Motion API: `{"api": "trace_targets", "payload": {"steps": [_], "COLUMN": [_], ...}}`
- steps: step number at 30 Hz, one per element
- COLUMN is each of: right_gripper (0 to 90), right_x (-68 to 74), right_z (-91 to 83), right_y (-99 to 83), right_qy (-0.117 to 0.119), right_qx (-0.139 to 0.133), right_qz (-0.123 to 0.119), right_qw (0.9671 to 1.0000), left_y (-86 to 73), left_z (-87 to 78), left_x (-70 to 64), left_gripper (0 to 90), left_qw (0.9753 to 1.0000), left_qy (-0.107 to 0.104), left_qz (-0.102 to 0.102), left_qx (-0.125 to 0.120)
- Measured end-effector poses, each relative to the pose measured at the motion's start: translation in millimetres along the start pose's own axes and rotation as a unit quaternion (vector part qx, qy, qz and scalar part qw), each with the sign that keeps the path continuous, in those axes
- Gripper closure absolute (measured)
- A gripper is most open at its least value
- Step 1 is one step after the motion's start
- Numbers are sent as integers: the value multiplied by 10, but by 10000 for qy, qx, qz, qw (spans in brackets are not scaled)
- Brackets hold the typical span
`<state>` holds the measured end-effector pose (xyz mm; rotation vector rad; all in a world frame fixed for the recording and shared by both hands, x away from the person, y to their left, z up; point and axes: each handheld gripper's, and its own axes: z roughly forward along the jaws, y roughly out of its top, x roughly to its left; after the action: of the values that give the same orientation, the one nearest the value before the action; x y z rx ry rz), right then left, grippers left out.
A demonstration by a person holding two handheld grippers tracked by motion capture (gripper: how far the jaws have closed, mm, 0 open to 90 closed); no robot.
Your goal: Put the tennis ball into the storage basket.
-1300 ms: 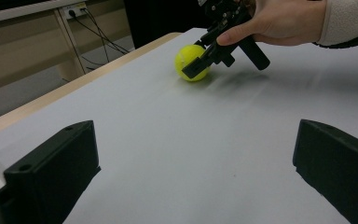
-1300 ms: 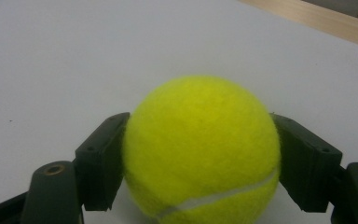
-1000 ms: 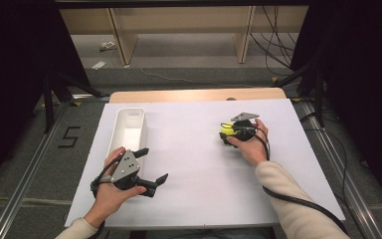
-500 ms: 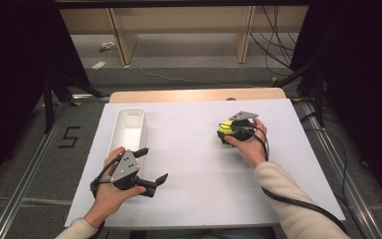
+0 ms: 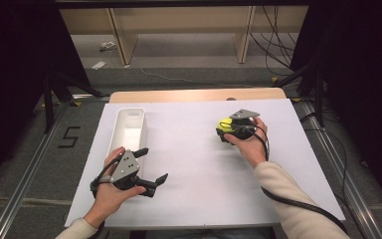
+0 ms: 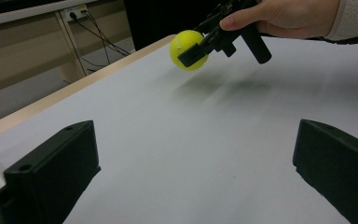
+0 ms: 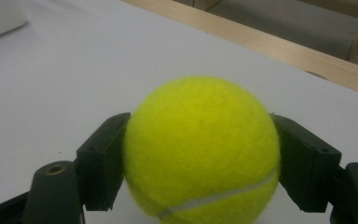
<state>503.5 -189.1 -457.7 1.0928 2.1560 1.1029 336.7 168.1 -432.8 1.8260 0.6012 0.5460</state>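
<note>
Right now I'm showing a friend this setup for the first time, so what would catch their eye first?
The bright yellow tennis ball stands out, clamped in the right claw just above the white table on its right side. Next comes the left claw, wide open near the front left, holding nothing. Beside it lies a long white tray, with nothing visible inside.

bench (image 5: 204,94): pale wooden top, its bare edge showing at the far side | white sheet (image 5: 194,169): lies flat on the bench, covering nearly all of it | white tray (image 5: 128,130): long, narrow, open-topped, rests on the sheet near its left edge, lengthwise front to back
</note>
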Motion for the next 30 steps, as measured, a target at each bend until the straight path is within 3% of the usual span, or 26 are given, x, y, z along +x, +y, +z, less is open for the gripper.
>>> {"api": "trace_targets", "payload": {"steps": [30], "right_gripper": [264], "right_x": [96], "right_z": [-103], "right_y": [129], "right_qy": [168], "right_qx": [-313], "right_qz": [150], "right_qw": [9993], "left_y": [1], "left_z": [-1], "left_x": [3], "left_gripper": [0], "left_qw": [10000], "left_qy": [8], "left_qz": [0], "left_qx": [-1]}}
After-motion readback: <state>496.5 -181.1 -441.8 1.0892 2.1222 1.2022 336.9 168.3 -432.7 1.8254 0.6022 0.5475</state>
